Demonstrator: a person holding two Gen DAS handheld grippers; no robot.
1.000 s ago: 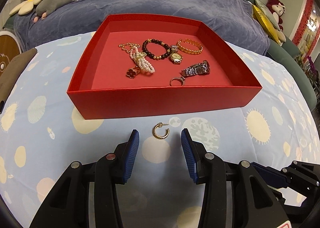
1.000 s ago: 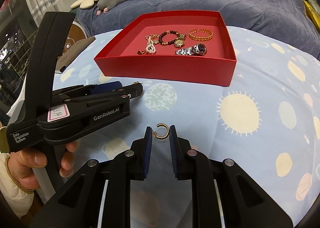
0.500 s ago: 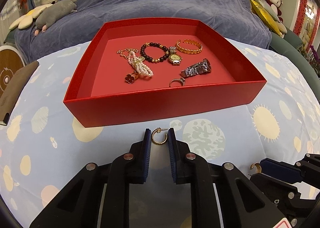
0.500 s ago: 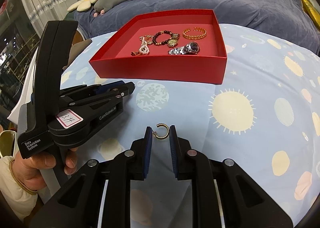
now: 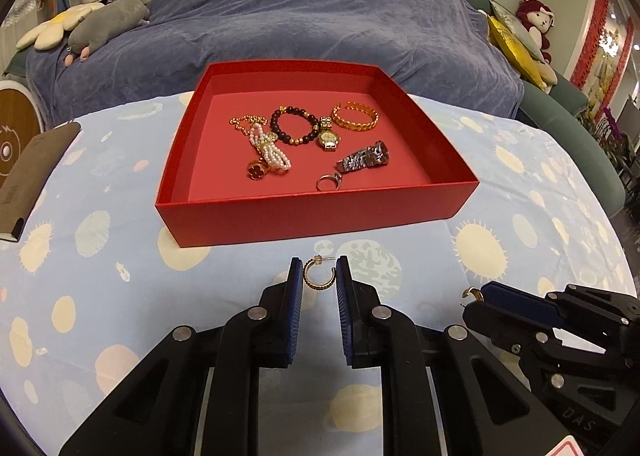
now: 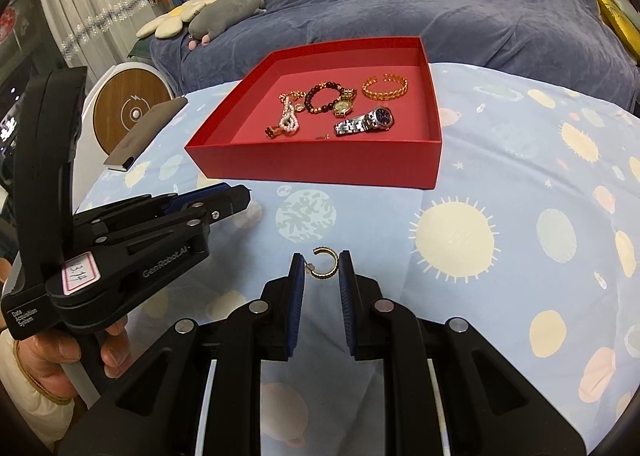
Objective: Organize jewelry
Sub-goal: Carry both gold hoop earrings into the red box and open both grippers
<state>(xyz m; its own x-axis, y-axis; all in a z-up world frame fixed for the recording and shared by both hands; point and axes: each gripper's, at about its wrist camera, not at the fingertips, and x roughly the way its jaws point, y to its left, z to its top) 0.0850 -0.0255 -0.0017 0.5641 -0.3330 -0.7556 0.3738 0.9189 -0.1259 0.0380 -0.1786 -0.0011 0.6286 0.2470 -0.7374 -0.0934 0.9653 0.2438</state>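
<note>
While each hand-held gripper, left [image 5: 318, 276] and right [image 6: 322, 266], pinches a thin gold hoop earring [image 5: 317, 275] narrowly, either could twist free; it might miss the red box [image 5: 320, 219].

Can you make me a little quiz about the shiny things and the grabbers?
1. True or false: each gripper, the left gripper and the right gripper, pinches a gold hoop earring.
2. Which lies in the red box? A) a spoon B) a silver watch C) a key
3. Fill in: the tablecloth is printed with suns and ____.

Key: 1 true, left earring, right earring. 2 B. 3 planets.
</note>
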